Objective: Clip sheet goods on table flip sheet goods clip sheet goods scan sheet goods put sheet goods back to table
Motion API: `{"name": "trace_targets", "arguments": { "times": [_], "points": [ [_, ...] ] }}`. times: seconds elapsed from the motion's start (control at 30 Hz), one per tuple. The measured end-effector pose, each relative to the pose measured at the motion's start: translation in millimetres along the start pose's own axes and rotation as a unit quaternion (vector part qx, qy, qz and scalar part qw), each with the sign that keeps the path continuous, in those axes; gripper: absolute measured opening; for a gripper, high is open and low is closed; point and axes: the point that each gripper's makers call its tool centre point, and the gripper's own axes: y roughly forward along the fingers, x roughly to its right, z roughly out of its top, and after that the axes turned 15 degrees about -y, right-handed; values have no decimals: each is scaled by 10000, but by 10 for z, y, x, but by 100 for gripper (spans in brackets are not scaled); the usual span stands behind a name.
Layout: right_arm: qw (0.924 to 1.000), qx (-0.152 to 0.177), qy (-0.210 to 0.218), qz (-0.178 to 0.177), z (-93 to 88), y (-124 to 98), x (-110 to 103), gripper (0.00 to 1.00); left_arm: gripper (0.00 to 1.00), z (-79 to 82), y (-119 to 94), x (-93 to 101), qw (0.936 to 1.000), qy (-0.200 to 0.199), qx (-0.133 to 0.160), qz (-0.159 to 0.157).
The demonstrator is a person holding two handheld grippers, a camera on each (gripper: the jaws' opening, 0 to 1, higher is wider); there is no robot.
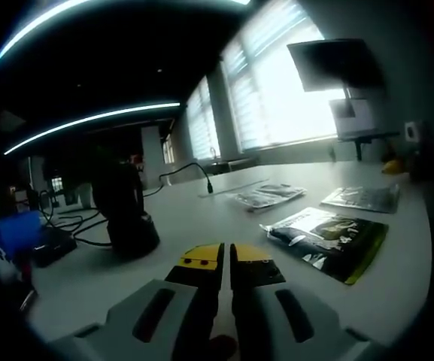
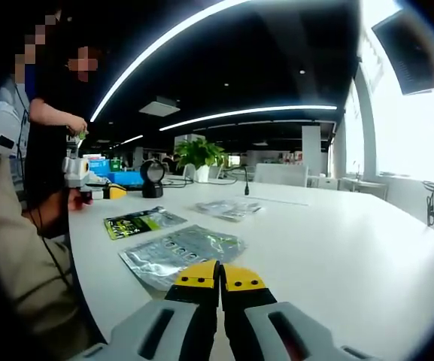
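— Nearest to me, the left gripper (image 1: 226,259) has its jaws closed on nothing; the right gripper (image 2: 220,280) too, just before the silver packet (image 2: 180,254).

— What can go wrong?

— I think flat foil on the bench (image 2: 337,248) may slide or crumple. Near the scanner (image 1: 126,210), cables (image 1: 77,224) could snag; the dark packet (image 1: 329,242) lies apart.

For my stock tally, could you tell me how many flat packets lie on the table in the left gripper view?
3. A dark green-edged packet lies nearest the left gripper, a silver packet lies beyond it, and another packet sits toward the right edge. Others may be out of frame.
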Motion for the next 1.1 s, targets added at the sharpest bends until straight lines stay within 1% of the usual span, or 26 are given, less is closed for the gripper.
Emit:
{"name": "trace_targets", "arguments": {
  "times": [0.73, 0.8, 0.87, 0.97, 1.1],
  "points": [
    [10000, -35, 27, 21, -7, 9, -16, 0, 0, -14, 0, -23, 10000, 16, -18, 18],
    [10000, -75, -27, -14, -12, 14, -18, 0, 0, -15, 2, -28, 10000, 37, -17, 32],
    [9995, -169, -213, -138, -29, 23, -3, 0, 0, -19, 4, -29, 10000, 38, -27, 32],
    [9990, -277, -348, -70, -41, 46, -43, 0, 0, -18, 8, -32, 10000, 37, -26, 32],
    [9990, -292, -333, -66, -46, 41, -30, 0, 0, -21, 7, -34, 10000, 41, -34, 37]
  ]
}}
